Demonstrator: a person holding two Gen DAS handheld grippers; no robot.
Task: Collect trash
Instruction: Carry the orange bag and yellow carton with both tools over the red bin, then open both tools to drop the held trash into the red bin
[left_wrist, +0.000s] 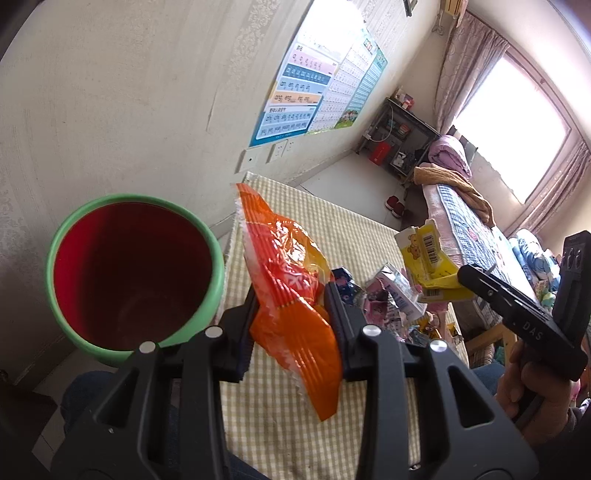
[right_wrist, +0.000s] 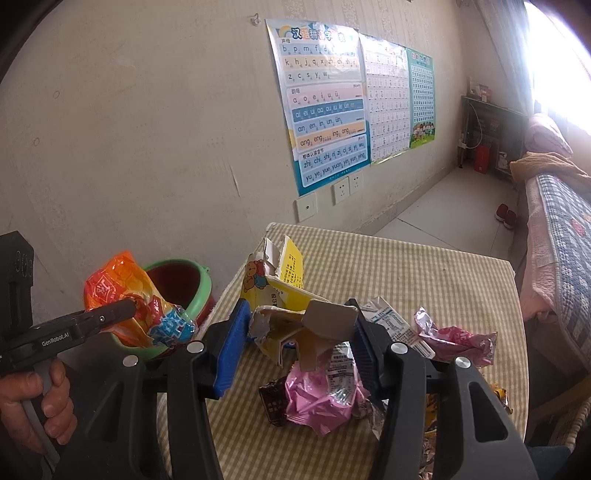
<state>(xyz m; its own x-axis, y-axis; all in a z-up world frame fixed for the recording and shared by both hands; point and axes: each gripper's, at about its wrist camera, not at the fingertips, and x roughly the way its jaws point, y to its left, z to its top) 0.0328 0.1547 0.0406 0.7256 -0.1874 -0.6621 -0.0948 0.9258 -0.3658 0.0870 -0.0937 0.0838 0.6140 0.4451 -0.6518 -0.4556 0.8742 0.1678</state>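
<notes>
The left tool (left_wrist: 291, 295) is squeezed shut on an orange snack bag (left_wrist: 291, 280), and the crinkly bag sticks out past both of its fingers. The bag is held up in the air, just beside a green bucket (left_wrist: 64, 236) that is red inside. From the right wrist camera, the same orange bag (right_wrist: 118, 291) hangs in front of the bucket's rim (right_wrist: 201, 291), which sits off the left edge of the desk (right_wrist: 424, 273). The desk has a yellow and white checked cloth on it. The right tool (right_wrist: 295, 332) is closed on a torn yellow box (right_wrist: 284, 295) with a little bear drawn on it. Its blue pads (right_wrist: 231, 347) press on the ripped cardboard flaps. The box is lifted a bit above the desk. Under it lie more bits of trash: a pink wrapper (right_wrist: 321, 402), a small white carton (right_wrist: 391, 325) and another pink wrapper (right_wrist: 458, 339) farther right. A big letter poster (right_wrist: 325, 103) hangs on the wall behind. A bed (right_wrist: 557, 229) with a patchwork blanket stands to the right of the desk.
</notes>
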